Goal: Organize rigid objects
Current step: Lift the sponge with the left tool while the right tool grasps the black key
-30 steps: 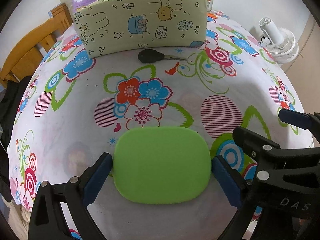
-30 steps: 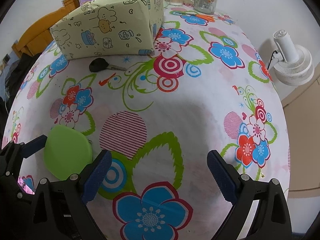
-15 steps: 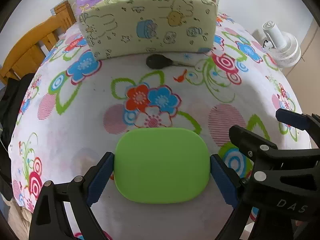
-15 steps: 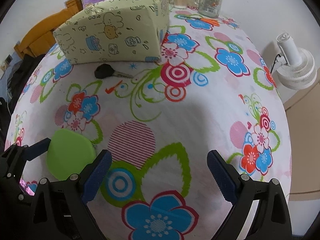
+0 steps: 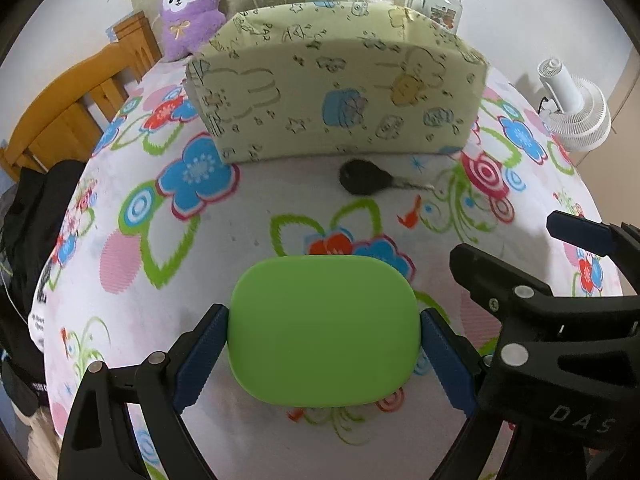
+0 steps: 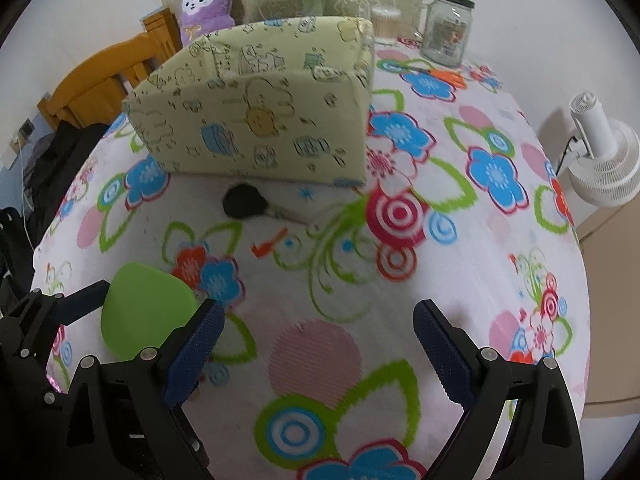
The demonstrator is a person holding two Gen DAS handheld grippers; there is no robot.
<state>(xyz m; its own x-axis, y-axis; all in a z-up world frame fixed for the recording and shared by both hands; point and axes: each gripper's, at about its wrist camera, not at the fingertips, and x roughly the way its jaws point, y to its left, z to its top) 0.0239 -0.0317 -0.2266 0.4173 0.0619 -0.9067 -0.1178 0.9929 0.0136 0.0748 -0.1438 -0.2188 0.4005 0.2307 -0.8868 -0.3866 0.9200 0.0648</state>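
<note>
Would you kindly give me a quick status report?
Left gripper shut on green case. Right gripper open, holding nothing. Black key lies before patterned box.

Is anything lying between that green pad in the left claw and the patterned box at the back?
Only a black key, lying just in front of the patterned box. Otherwise bare tablecloth separates it from the green pad gripped by the left gripper.

We saw a lime-green pad, a pale-yellow cartoon-printed box, a black-headed key, perhaps silver-bladed, and the flower-patterned worktop.
</note>
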